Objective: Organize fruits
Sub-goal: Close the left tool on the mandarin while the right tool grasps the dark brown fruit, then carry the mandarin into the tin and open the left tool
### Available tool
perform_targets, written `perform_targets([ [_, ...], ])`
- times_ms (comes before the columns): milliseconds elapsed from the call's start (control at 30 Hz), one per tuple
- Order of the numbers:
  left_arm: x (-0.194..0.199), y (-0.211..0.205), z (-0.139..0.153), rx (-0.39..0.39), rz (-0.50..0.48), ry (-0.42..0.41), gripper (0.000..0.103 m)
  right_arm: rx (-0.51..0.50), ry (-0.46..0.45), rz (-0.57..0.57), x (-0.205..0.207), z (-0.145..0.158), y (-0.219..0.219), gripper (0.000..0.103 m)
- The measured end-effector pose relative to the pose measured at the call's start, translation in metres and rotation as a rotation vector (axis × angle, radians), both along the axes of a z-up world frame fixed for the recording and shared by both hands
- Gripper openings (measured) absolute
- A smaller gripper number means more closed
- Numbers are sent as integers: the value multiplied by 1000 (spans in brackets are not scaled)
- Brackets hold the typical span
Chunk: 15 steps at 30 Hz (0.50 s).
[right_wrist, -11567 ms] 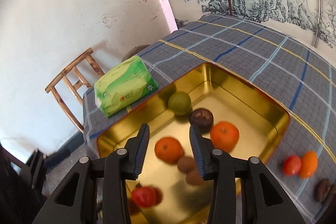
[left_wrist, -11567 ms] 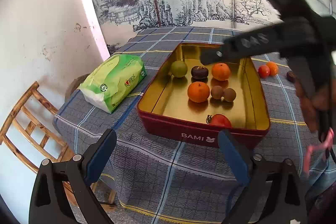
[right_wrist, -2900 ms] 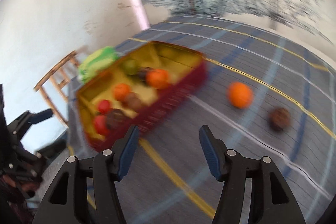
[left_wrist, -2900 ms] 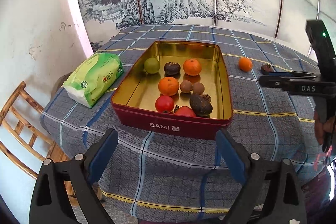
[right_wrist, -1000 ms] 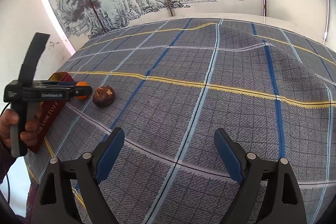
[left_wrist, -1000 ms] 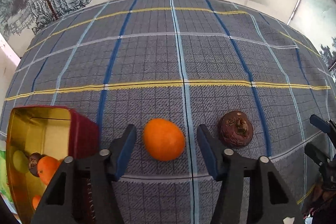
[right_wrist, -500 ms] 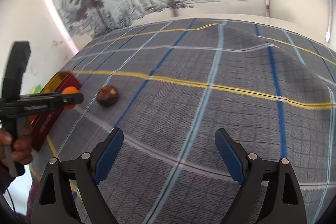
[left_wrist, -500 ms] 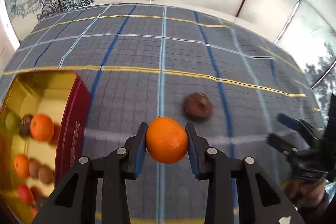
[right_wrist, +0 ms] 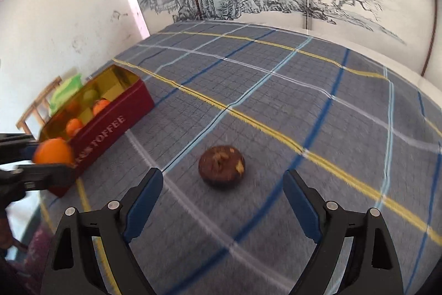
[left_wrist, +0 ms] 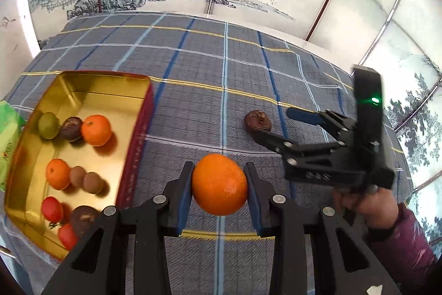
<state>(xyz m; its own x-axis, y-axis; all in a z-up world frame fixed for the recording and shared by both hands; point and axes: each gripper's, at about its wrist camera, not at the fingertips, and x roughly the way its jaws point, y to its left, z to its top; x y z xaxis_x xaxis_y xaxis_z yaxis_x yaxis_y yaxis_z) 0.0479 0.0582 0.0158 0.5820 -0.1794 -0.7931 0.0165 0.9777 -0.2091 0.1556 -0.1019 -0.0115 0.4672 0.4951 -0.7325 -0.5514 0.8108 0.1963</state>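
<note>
My left gripper (left_wrist: 218, 170) is shut on an orange (left_wrist: 219, 184), holding it above the checked cloth just right of the red tin (left_wrist: 138, 134). The gold-lined tin holds several fruits: oranges, tomatoes, brown ones and a green one. In the right wrist view, that orange (right_wrist: 52, 154) hangs by the tin's near corner (right_wrist: 110, 126). A dark brown fruit (right_wrist: 221, 166) lies on the cloth just ahead of my right gripper (right_wrist: 222, 176). Its jaws are wide, closing slightly, and its pads do not touch the fruit. The left wrist view also shows my right gripper (left_wrist: 273, 123) reaching that brown fruit (left_wrist: 258, 121).
A green pack (right_wrist: 65, 90) lies behind the tin, and a wooden chair (right_wrist: 36, 107) stands beyond the table edge. A person's hand (left_wrist: 367, 201) with a maroon sleeve holds the right gripper. Painted wall panels close off the far side of the table.
My left gripper closed on the orange, lifted it off the cloth and carried it toward the tin. My right gripper swung left, bringing the brown fruit close in front of its fingers.
</note>
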Motion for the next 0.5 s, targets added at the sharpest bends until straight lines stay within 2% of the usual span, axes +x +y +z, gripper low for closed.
perform_targets([
  [100,-5,5,2,1,1,-4,32,-21,-8,17,6,-6,11,73],
  [167,-8,8,1,-1,3,-5,32,-53,27,15,14,-15,17,46],
  [200,-10,10,1,-1,5,-7,32,-52,47,16,16,-17,16,44],
  [333,-16,16,3,-7,18,-12,32,-63,31,-6,11,-13,14,43],
  [500,-37,30,13,-7,50,-46,32,-25,-18,-95,-9,2,-12,43],
])
